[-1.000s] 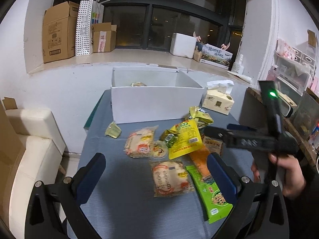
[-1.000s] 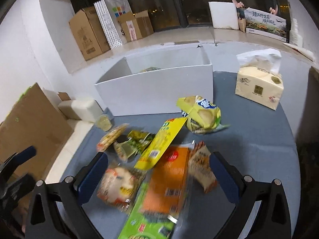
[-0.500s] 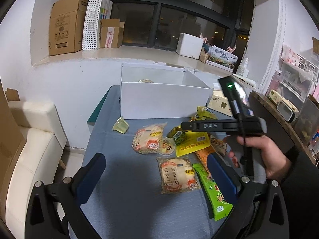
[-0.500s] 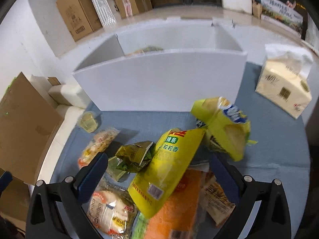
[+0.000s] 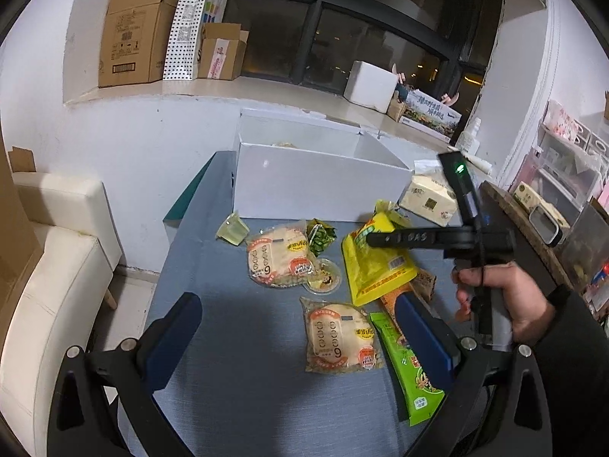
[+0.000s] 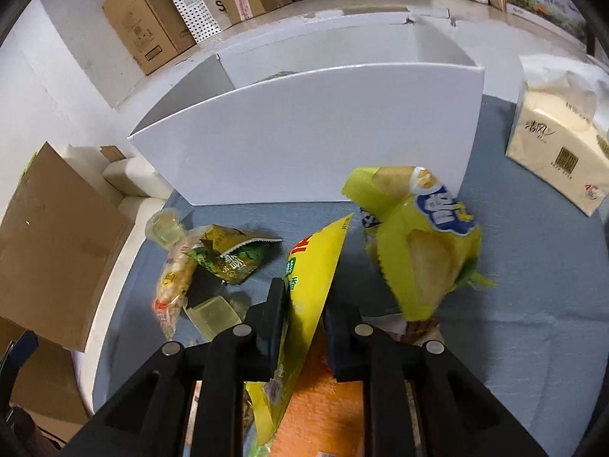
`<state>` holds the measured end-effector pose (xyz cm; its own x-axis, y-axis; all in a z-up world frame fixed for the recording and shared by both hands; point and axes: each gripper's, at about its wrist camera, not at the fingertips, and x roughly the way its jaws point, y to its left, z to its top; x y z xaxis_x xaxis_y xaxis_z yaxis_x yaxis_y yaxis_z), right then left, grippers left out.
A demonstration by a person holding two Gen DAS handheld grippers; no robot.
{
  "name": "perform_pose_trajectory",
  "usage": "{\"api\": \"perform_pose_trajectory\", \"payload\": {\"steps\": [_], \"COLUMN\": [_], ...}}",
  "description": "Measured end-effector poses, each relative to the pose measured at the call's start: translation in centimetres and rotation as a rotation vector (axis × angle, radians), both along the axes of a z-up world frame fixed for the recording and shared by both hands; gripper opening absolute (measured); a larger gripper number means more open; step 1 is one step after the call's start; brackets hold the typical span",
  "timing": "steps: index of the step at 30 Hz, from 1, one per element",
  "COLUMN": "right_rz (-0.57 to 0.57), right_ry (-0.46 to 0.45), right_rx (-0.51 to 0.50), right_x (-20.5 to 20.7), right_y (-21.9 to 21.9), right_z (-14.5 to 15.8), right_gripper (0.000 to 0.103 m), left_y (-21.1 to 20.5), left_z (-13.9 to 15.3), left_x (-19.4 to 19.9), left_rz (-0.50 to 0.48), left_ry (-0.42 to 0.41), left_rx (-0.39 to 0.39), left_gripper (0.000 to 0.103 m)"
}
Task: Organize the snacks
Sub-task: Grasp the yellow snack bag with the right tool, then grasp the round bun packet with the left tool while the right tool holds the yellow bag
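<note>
Yellow foil is what I've got between my right gripper's (image 6: 302, 318) fingers: the yellow snack pouch (image 6: 308, 278) is pinched edge-on, jaws narrowed onto it, its lower end trailing down over the orange packet (image 6: 323, 415) underneath. My left gripper (image 5: 297, 337) hangs spread wide above the near end of the blue-grey table (image 5: 236, 400), holding nothing, with a round bread pack (image 5: 340, 339) and the long green packet (image 5: 409, 365) just ahead of its fingers.

A little farther out I see a second bread pack (image 5: 276, 255), a small round snack cup (image 5: 323, 276) against it, the green pickle sachet (image 6: 232, 257) and a pale jelly cup (image 5: 233, 228) close to the box. Off to my right, the yellow chip bag (image 6: 422, 251) sits crumpled just short of the white box (image 6: 304, 152), and the tissue pack (image 6: 559, 156) stands beside it.

Inside the box I can only make out a sliver of something over the near wall; I can't tell what. So, by my reckoning, we're early: one pouch in hand, perhaps one item boxed, and roughly eight snacks waiting on the table. I judge the pouch needs carrying over that near wall.
</note>
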<state>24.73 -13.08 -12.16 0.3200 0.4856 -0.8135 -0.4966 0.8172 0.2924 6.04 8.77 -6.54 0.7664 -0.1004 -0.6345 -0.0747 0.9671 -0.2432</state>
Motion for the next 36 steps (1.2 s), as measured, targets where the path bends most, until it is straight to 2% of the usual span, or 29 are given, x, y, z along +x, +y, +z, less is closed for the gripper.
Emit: {"api": "perform_pose_trajectory", "payload": {"steps": [5, 12, 15, 20, 24, 26, 27, 28, 29, 33, 36], "right_rz": [-0.008, -0.042, -0.059, -0.063, -0.06, -0.058, -0.059, -0.063, -0.064, -0.075, -0.081], "right_ry": [-0.043, -0.105, -0.137, -0.169, -0.16, -0.16, -0.161, -0.165, -0.168, -0.147, -0.141], "right_rx": [0.073, 0.209, 0.243, 0.301, 0.339, 0.348, 0.35, 0.349, 0.353, 0.364, 0.367], "right_x": [-1.1, -5.1, -7.4, -10.8, -12.4, -12.5, -12.6, -12.6, -12.6, -12.4, -12.4], "right_y": [-2.0, -6.4, -8.8, -11.2, -12.8, -13.1, -13.3, -13.5, -13.6, -14.1, -14.3], "right_z": [2.5, 6.8, 8.1, 8.8, 8.6, 8.4, 8.3, 8.2, 8.0, 7.2, 6.7], "right_gripper": [0.02, 0.02, 0.02, 0.02, 0.02, 0.02, 0.02, 0.02, 0.02, 0.02, 0.02], "left_y": [-0.2, 0.1, 0.6, 1.5, 1.7, 1.8, 1.6, 1.4, 1.2, 0.5, -0.9], "left_z": [-0.9, -3.9, -5.2, -7.8, -9.4, -10.3, -10.2, -10.0, -10.0, -8.8, -6.6], "left_x": [1.2, 6.2, 8.9, 13.4, 15.7, 16.6, 16.8, 17.0, 17.1, 16.4, 14.2], "left_rz": [-0.017, -0.001, 0.039, 0.092, 0.131, 0.121, 0.125, 0.122, 0.116, 0.088, 0.037], "left_ry": [0.02, 0.132, 0.192, 0.299, 0.355, 0.38, 0.368, 0.366, 0.372, 0.315, 0.211], "left_rx": [0.024, 0.026, -0.004, -0.11, -0.112, -0.153, -0.133, -0.103, -0.098, -0.11, -0.048], "left_gripper": [0.103, 0.103, 0.103, 0.103, 0.103, 0.099, 0.098, 0.08, 0.077, 0.077, 0.077]}}
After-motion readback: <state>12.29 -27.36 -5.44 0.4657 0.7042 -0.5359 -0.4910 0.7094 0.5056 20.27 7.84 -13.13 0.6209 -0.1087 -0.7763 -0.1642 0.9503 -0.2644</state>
